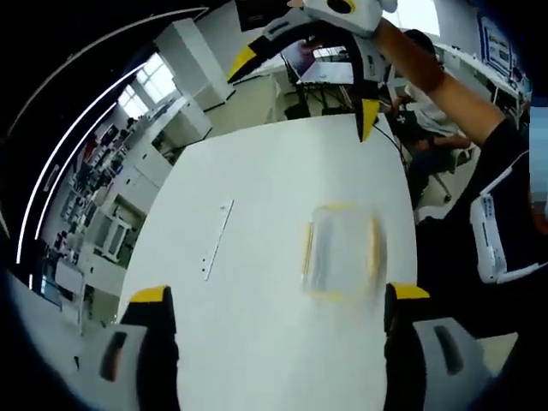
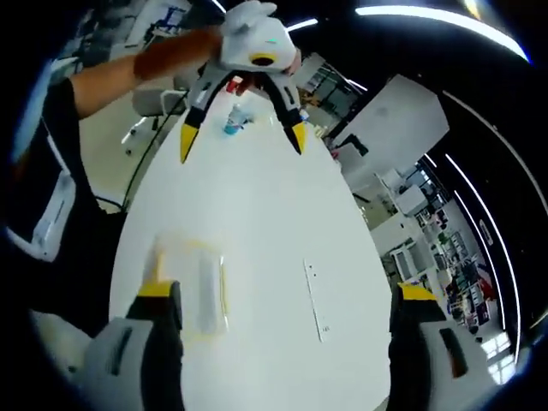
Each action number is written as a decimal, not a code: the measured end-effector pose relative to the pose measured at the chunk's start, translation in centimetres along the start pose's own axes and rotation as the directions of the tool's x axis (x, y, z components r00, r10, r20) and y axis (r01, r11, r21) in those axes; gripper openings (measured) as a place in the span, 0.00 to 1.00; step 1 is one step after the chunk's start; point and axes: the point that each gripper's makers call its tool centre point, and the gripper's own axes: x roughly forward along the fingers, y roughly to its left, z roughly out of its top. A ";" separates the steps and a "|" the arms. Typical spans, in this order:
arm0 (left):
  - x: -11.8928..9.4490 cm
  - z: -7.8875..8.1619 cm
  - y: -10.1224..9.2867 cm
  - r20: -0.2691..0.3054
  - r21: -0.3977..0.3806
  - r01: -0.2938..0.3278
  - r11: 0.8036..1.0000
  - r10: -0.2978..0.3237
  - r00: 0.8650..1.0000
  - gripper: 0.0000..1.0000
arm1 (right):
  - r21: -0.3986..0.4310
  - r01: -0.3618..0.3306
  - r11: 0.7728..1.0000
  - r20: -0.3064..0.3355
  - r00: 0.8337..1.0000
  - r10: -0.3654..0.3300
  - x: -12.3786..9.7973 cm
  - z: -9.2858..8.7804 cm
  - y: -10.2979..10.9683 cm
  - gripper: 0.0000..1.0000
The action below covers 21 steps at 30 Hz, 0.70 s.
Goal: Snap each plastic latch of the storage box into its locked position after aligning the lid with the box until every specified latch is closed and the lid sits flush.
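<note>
Clear storage box (image 1: 342,251) lies beyond spread jaws.

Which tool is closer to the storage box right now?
Right, narrowly. The storage box lies beside the right tool's own left jaw tip. The left tool has it just beyond and between its open jaws. Both tools hang above the table, off the box.

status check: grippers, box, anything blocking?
Left gripper open, right gripper open, both held above the table. Storage box on the table, untouched; latch state too blurred to tell. Nothing in the way.
</note>
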 end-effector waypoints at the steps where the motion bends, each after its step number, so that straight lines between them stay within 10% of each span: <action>1: 0.1 0.0 0.1 -0.008 0.001 0.004 1.000 -0.004 1.000 1.00 | 0.004 -0.012 1.000 -0.013 1.000 0.012 0.2 -0.2 0.1 1.00; 9: 0.2 0.4 -1.2 -0.101 -0.003 0.124 0.992 -0.124 0.987 1.00 | 0.032 -0.137 0.990 -0.156 0.978 0.140 0.5 -1.3 1.2 0.98; 18: 0.5 1.9 -1.6 -0.095 0.086 0.109 0.990 -0.101 0.990 1.00 | 0.063 -0.351 0.934 -0.211 0.910 0.356 -0.8 -1.3 4.6 1.00; 21: 0.4 1.9 -1.3 -0.110 0.083 0.112 0.990 -0.103 0.989 1.00 | 0.052 -0.332 0.942 -0.235 0.913 0.335 -0.9 -1.2 4.0 0.98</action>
